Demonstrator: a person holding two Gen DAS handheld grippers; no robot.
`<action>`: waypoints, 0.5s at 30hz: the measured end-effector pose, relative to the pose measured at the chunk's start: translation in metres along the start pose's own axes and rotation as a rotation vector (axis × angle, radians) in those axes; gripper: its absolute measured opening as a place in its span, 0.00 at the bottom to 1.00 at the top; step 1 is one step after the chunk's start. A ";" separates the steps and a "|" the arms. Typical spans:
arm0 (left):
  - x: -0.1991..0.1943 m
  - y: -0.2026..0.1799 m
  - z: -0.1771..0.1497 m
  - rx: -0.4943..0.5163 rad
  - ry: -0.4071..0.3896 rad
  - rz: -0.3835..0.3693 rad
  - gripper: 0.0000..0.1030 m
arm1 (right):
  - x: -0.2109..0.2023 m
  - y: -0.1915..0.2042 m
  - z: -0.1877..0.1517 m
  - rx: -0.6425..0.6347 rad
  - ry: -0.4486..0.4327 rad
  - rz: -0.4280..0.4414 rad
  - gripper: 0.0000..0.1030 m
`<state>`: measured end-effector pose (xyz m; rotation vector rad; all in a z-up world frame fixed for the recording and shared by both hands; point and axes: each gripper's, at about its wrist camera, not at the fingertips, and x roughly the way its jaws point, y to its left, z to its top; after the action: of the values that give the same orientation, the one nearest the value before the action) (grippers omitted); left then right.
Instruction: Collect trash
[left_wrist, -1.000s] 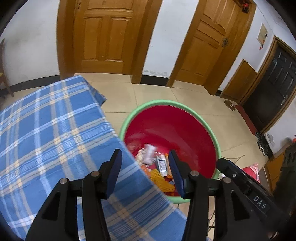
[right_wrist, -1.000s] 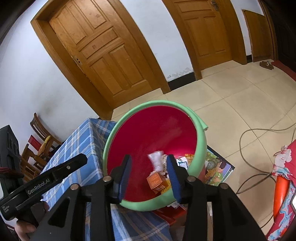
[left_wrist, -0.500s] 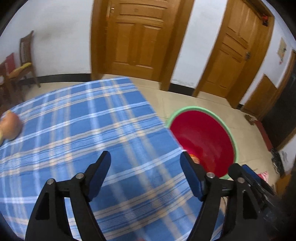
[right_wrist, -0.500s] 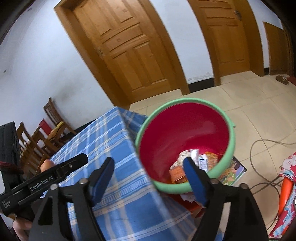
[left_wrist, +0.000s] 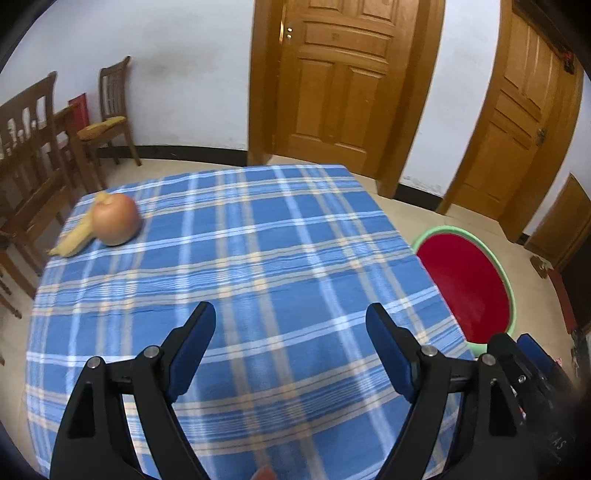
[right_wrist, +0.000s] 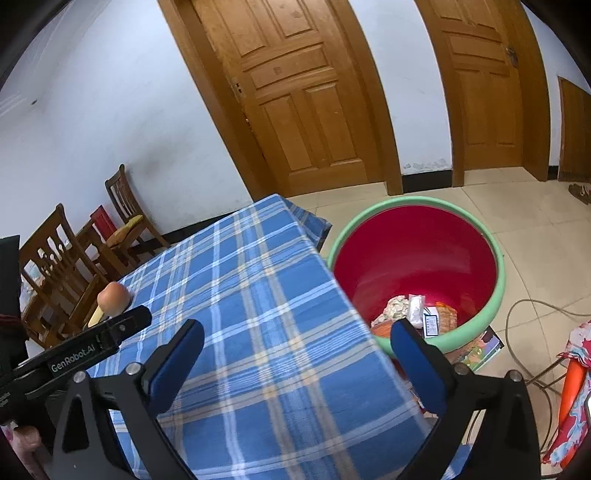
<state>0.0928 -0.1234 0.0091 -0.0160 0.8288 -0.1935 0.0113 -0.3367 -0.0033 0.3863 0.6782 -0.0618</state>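
So both my grippers are empty right now, jaws spread wide: left gripper (left_wrist: 291, 325) hanging over the near half of the table, right gripper (right_wrist: 295, 343) over the table edge next to the bin (right_wrist: 491, 243).

What's left on the tablecloth (left_wrist: 258, 258): an apple (left_wrist: 115, 219) and a banana peel (left_wrist: 75, 236), touching each other at the far left corner, well away from the bin. My guess is the peel is the trash. It'll be limp, light and a bit slimy, so I'd pinch it across the thick stem end, not the floppy tips, and expect it to dangle. The apple looks whole, firm, round and smooth. It'll roll if I bump it, so I'd come at the peel from the side away from it.

The cloth is soft plaid fabric, so it can bunch or drag if my fingers scrape it. The bin sits on the tile floor off the right edge of the table, with wrappers (right_wrist: 415, 310) at the bottom. Wooden chairs (left_wrist: 29, 155) stand just past the apple corner, doors (left_wrist: 343, 85) beyond.
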 end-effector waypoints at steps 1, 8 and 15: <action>-0.003 0.003 -0.001 -0.002 -0.008 0.009 0.81 | 0.000 0.004 -0.001 -0.008 0.001 0.000 1.00; -0.017 0.018 -0.008 -0.009 -0.055 0.051 0.82 | -0.005 0.021 -0.006 -0.036 -0.002 0.003 1.00; -0.026 0.025 -0.013 -0.020 -0.074 0.062 0.82 | -0.010 0.025 -0.008 -0.043 -0.006 0.002 1.00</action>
<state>0.0705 -0.0934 0.0175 -0.0162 0.7569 -0.1257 0.0034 -0.3107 0.0051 0.3455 0.6720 -0.0466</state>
